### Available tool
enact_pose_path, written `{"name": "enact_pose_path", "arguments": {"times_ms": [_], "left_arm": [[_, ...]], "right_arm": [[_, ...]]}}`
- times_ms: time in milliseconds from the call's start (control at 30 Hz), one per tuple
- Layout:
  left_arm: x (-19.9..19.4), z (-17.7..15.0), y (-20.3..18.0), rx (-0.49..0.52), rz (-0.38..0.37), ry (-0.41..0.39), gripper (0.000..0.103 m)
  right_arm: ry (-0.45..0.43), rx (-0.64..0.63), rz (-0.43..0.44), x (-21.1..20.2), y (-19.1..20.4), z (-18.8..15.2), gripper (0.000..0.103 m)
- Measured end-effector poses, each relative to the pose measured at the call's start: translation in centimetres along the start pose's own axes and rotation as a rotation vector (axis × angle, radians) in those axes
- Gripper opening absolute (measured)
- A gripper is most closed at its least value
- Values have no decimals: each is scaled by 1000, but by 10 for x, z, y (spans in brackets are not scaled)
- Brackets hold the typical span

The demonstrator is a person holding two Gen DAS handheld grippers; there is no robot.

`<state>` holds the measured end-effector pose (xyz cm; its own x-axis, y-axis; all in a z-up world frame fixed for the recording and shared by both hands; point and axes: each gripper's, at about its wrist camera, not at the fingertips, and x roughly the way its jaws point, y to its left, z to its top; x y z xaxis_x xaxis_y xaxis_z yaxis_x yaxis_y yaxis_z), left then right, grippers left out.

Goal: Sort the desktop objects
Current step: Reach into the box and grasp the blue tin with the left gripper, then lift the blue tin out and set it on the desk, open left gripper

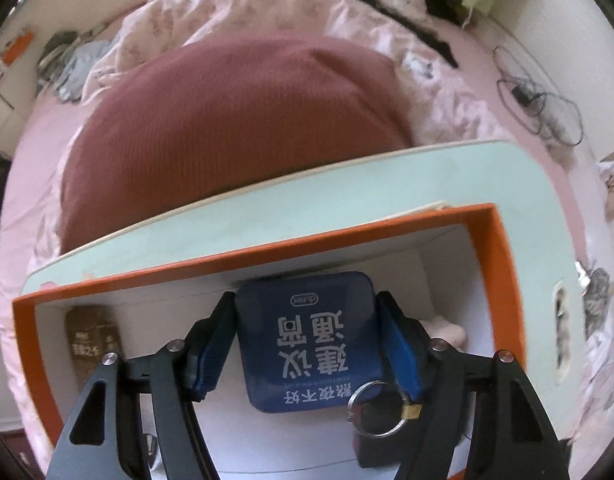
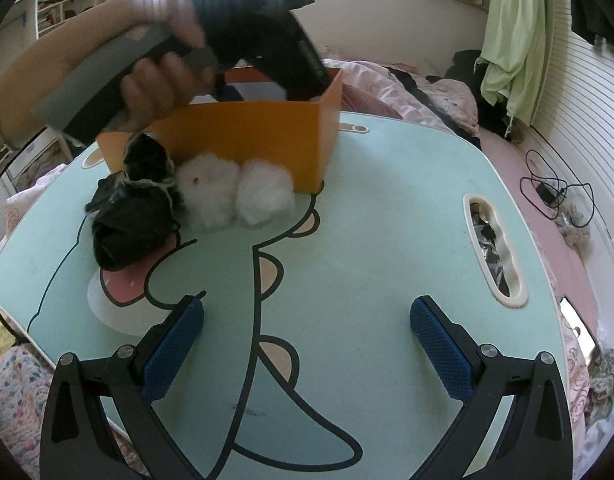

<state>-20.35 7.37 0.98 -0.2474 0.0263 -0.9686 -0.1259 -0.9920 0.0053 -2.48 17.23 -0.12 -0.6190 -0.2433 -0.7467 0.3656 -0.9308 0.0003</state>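
My left gripper [image 1: 305, 338] is shut on a blue square pouch [image 1: 307, 340] with white print and a metal key ring [image 1: 377, 408], holding it inside the orange box [image 1: 267, 250]. A brown packet [image 1: 92, 336] and something pale pink [image 1: 443, 330] lie in the box. In the right wrist view the box [image 2: 243, 140] stands at the far side of the light green lap table [image 2: 387, 220], with the left gripper reaching into it from above. A black cloth bundle [image 2: 131, 216] and two white fluffy balls [image 2: 235, 194] lie before the box. My right gripper [image 2: 307, 344] is open and empty above the table's near part.
The lap table sits on a bed with pink bedding [image 1: 235, 12] and a dark red cushion [image 1: 235, 120]. A black cable [image 2: 555, 192] lies on the bed to the right. The table has a handle slot [image 2: 493, 248] at its right side.
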Motion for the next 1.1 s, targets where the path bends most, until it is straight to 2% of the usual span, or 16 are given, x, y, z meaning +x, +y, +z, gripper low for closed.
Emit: {"name": "enact_pose_path", "arguments": {"times_ms": [133, 267, 367, 433, 567, 700, 767, 900, 1000, 1100], "left_arm": [[5, 1, 9, 8, 20, 22, 69], [4, 0, 13, 37, 21, 2, 67], [-6, -4, 18, 48, 17, -51, 67], [-23, -10, 23, 41, -35, -107, 66], [-84, -35, 33, 42, -153, -275, 66], [-147, -79, 48, 43, -236, -452, 66], [-164, -104, 55, 40, -269, -497, 66], [-158, -155, 72, 40, -243, -499, 66], [-130, -186, 91, -43, -191, -484, 66], [-99, -200, 101, -86, -218, -434, 66]], "right_arm": [[0, 0, 1, 0, 0, 0, 103], [0, 0, 1, 0, 0, 0, 103], [0, 0, 1, 0, 0, 0, 103], [-1, 0, 1, 0, 0, 0, 103], [-1, 0, 1, 0, 0, 0, 103], [-1, 0, 1, 0, 0, 1, 103], [-1, 0, 1, 0, 0, 0, 103], [-1, 0, 1, 0, 0, 1, 103], [-1, 0, 2, -1, 0, 1, 103], [-1, 0, 2, -1, 0, 1, 103]]}}
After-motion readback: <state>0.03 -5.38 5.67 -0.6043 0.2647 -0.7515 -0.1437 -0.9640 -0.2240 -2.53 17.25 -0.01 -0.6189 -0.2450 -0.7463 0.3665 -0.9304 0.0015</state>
